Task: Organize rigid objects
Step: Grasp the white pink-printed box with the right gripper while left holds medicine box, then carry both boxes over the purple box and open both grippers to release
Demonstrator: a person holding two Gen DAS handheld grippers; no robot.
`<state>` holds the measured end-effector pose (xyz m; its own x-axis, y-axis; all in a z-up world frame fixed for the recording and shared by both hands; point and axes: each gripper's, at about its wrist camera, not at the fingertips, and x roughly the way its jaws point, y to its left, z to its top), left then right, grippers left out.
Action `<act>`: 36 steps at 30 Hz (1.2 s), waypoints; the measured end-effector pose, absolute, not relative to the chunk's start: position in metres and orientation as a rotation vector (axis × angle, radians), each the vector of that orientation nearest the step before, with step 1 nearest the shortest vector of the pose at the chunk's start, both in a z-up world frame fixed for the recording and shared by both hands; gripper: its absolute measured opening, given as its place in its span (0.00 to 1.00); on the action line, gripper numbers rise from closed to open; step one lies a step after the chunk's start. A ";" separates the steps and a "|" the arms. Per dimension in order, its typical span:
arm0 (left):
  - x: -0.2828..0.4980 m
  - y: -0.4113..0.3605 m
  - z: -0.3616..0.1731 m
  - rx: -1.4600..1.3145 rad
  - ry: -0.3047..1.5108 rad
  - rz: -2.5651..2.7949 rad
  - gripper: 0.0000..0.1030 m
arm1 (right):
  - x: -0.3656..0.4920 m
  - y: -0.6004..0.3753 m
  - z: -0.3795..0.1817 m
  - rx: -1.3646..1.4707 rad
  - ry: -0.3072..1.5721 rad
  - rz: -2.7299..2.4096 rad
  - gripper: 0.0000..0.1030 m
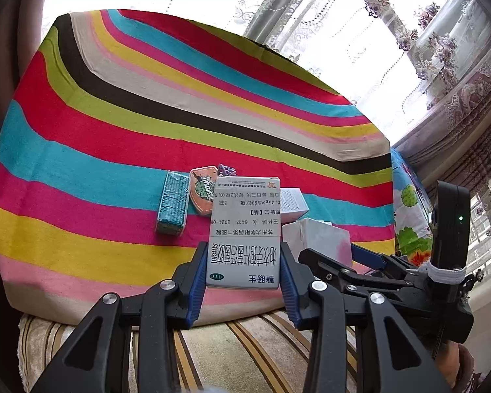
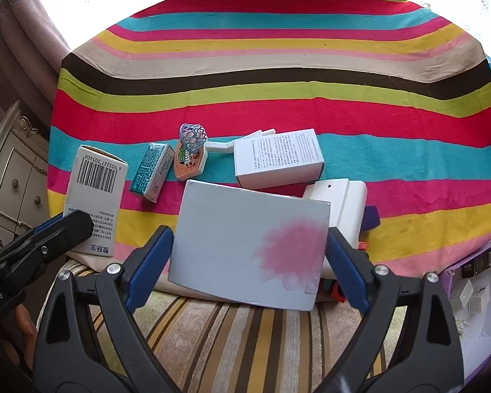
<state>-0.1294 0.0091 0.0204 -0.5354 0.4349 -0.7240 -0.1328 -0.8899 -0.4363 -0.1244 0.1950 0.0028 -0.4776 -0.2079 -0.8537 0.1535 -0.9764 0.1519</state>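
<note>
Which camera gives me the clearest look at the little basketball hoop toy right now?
The right wrist view. There the basketball hoop toy shows whole, its lilac net rim above the orange board, between the teal box and the white printed box. The left wrist view shows only its orange board; the held medicine box covers its right side.

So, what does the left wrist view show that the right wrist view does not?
Only left: the medicine box's printed front between the left gripper fingers. Only right: the white box with pink stain's broad face in the right gripper, and a white cabinet. Both: the teal box, basketball toy, striped cloth.
</note>
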 end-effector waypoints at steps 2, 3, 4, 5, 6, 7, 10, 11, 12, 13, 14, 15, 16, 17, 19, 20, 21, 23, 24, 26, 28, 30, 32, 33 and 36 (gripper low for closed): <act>-0.128 0.021 0.024 -1.289 -0.450 2.440 0.40 | -0.116 0.206 0.008 1.448 -0.094 -2.546 0.91; -0.127 0.028 0.026 -1.288 -0.436 2.434 0.40 | -0.112 0.214 0.011 1.438 -0.103 -2.553 0.91; -0.126 0.036 0.028 -1.285 -0.418 2.426 0.40 | -0.109 0.222 0.012 1.430 -0.119 -2.561 0.91; -0.125 0.044 0.030 -1.283 -0.400 2.417 0.40 | -0.105 0.231 0.014 1.425 -0.141 -2.566 0.91; -0.124 0.052 0.031 -1.283 -0.383 2.407 0.40 | -0.101 0.241 0.017 1.421 -0.165 -2.569 0.91; -0.123 0.061 0.032 -1.283 -0.368 2.395 0.40 | -0.097 0.251 0.019 1.416 -0.181 -2.576 0.91; -0.121 0.090 0.035 -1.283 -0.317 2.354 0.40 | -0.087 0.281 0.021 1.408 -0.228 -2.605 0.91; -0.121 0.099 0.036 -1.282 -0.300 2.340 0.40 | -0.083 0.292 0.022 1.409 -0.249 -2.614 0.91; -0.120 0.109 0.037 -1.282 -0.284 2.325 0.40 | -0.080 0.302 0.022 1.412 -0.270 -2.625 0.91; -0.120 0.120 0.038 -1.282 -0.267 2.310 0.40 | -0.077 0.314 0.023 1.415 -0.288 -2.633 0.91; -0.119 0.129 0.038 -1.283 -0.252 2.297 0.40 | -0.074 0.324 0.025 1.416 -0.306 -2.642 0.91; -0.118 0.138 0.039 -1.285 -0.236 2.283 0.40 | -0.071 0.335 0.026 1.417 -0.319 -2.650 0.91; -0.118 0.148 0.039 -1.287 -0.220 2.267 0.40 | -0.068 0.344 0.028 1.416 -0.326 -2.659 0.91; -0.117 0.156 0.039 -1.288 -0.207 2.252 0.40 | -0.066 0.354 0.029 1.416 -0.328 -2.670 0.91; -0.117 0.175 0.037 -1.295 -0.182 2.218 0.40 | -0.060 0.372 0.029 1.417 -0.330 -2.694 0.91; -0.116 0.184 0.036 -1.300 -0.169 2.201 0.40 | -0.056 0.383 0.029 1.421 -0.333 -2.706 0.91; -0.116 0.194 0.035 -1.303 -0.156 2.184 0.40 | -0.054 0.393 0.028 1.426 -0.341 -2.718 0.91; -0.115 0.212 0.032 -1.311 -0.127 2.150 0.40 | -0.049 0.412 0.024 1.438 -0.367 -2.734 0.91; -0.115 0.220 0.031 -1.314 -0.115 2.135 0.40 | -0.048 0.421 0.021 1.446 -0.384 -2.740 0.91; -0.113 0.237 0.029 -1.319 -0.090 2.106 0.40 | -0.045 0.438 0.015 1.467 -0.406 -2.754 0.91; -0.112 0.253 0.028 -1.323 -0.062 2.080 0.40 | -0.043 0.454 0.008 1.486 -0.436 -2.760 0.91; -0.112 0.268 0.026 -1.331 -0.038 2.055 0.40 | -0.043 0.467 0.000 1.500 -0.470 -2.763 0.91; -0.112 0.281 0.022 -1.347 -0.023 2.031 0.40 | -0.043 0.479 -0.009 1.521 -0.506 -2.759 0.91; -0.113 0.286 0.020 -1.354 -0.017 2.022 0.40 | -0.043 0.484 -0.013 1.524 -0.526 -2.756 0.91; -0.112 0.302 0.016 -1.368 0.005 1.997 0.40 | -0.043 0.494 -0.023 1.541 -0.568 -2.748 0.91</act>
<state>-0.1124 0.3017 0.0161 -0.1918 0.5426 -0.8178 -0.5468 -0.7511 -0.3701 -0.0431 0.4943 -0.0227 -0.5352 -0.1190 -0.8363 -0.2223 -0.9353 0.2754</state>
